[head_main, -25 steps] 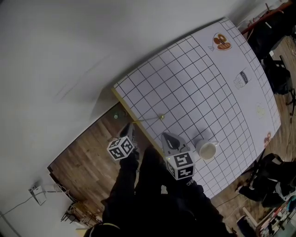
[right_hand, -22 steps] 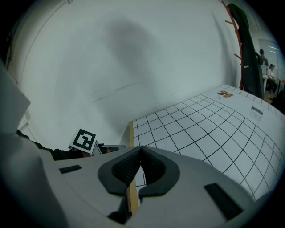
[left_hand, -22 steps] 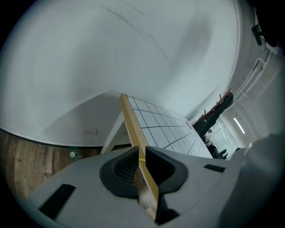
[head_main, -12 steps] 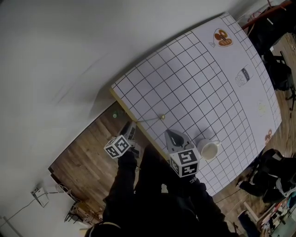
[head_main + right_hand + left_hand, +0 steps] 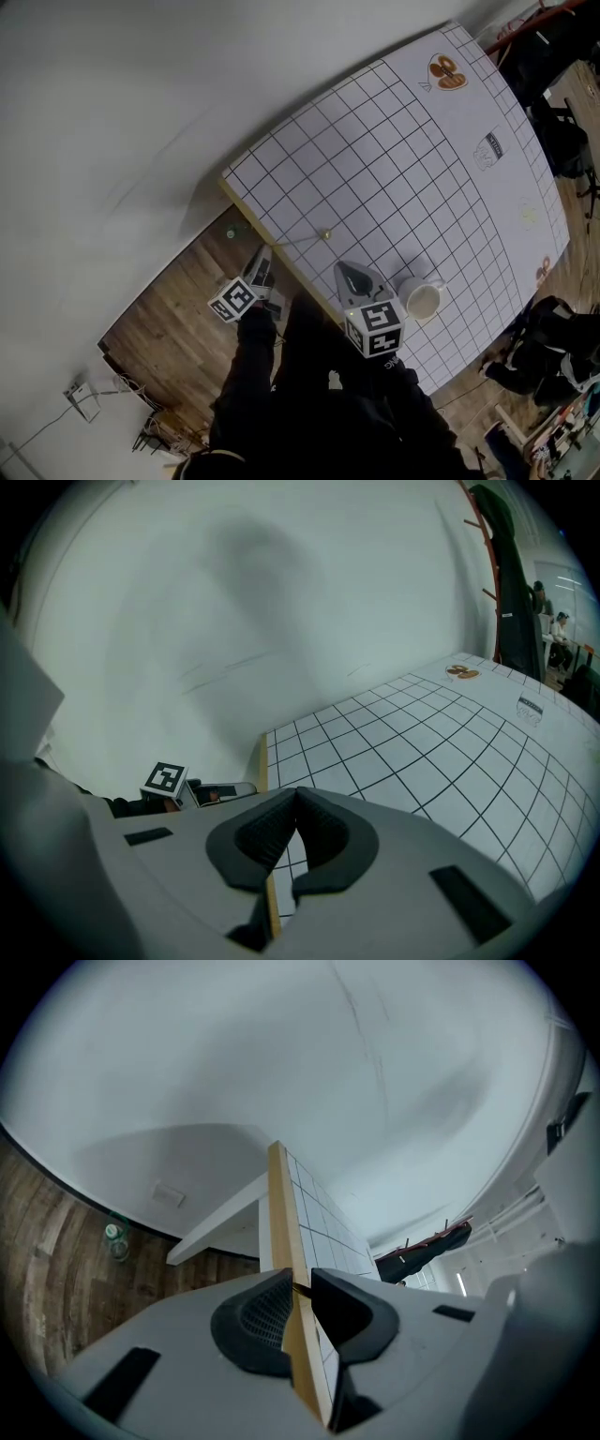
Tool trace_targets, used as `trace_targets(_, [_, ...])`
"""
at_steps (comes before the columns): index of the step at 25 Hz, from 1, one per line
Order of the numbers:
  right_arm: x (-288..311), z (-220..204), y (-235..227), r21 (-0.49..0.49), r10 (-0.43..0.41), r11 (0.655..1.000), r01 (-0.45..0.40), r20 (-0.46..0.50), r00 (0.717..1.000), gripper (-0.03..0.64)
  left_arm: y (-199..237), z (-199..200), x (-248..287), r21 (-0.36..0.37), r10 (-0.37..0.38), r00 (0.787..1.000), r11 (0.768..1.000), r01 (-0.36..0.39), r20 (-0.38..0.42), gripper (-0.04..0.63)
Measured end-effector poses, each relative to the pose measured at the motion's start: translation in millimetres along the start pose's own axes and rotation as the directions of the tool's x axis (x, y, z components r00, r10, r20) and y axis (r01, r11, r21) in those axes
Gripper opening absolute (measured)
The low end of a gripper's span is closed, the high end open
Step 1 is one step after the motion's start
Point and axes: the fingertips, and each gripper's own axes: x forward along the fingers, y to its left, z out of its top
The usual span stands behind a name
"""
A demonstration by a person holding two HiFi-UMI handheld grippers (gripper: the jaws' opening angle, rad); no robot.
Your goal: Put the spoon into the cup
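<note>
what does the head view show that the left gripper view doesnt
Only the head view: the cup, the spoon lying on the grid apart from it, and the right gripper near the cup. Only the left gripper view: a close look at the left gripper, its jaws closing with the table's wooden edge between them. Both: the gridded table and the wood floor.

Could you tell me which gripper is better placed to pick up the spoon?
Left. The left gripper is at the table edge by the spoon handle, with its fingers closing around what looks like the handle's tip. The right gripper is shut, beside the cup.
</note>
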Motion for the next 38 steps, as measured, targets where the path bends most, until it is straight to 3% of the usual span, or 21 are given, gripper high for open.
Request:
trace_targets(7, [-19.6,-2.5,5.5,-0.006,0.002,1.000,-0.002,0.022,1.000,0.015,-28.5,8.8,-21.6,-0.001,-0.067,0.994,0.998,0.067,0.089,0.054])
trace_targets(10, [-32.8,-4.9,5.8,-0.006,-0.006,1.000,0.006,0.039,0.999,0.015,-45.9,9.1,-28.2,-0.022,-0.130,0.984,0.991,0.134,0.123,0.043])
trace_targets(14, [-54.9,-12.8,3.4,0.010,-0.023,1.000,0.023,0.058,0.998,0.015,-57.5,4.9,-41.2,0.028,-0.093,0.990,0.995,0.091,0.105,0.035])
trace_targets(19, [-85.6,-23.2,-3.4,0.041,-0.051,0.998,0.047,0.086,0.995,0.015,-85.6,-9.8,-49.1,0.039,-0.141,0.986,0.990,0.138,0.085,0.034])
trace_targets(22, [-103.6,-24.9,-10.2,0.071,-0.081,0.995,0.073,0.119,0.990,0.015,-109.0,-20.2,-51.9,-0.004,-0.196,0.978,0.980,0.197,0.073,0.034])
trace_targets(26, [-136.2,-35.3,-24.8,0.099,-0.115,0.990,0.102,0.142,0.983,0.015,-136.5,-48.1,-63.2,0.047,-0.240,0.970,0.970,0.238,0.034,0.034])
trace_targets(32, [-179.0,-59.3,-58.2,0.178,-0.210,0.967,0.180,0.170,0.963,0.015,-188.3,-94.2,-61.7,0.065,-0.362,0.931,0.929,0.365,-0.058,0.034])
trace_targets(38, [-217.3,-87.7,-88.9,0.254,-0.285,0.938,0.237,0.175,0.942,0.015,-242.6,-134.4,-58.1,0.117,-0.465,0.871,0.867,0.484,-0.159,0.034])
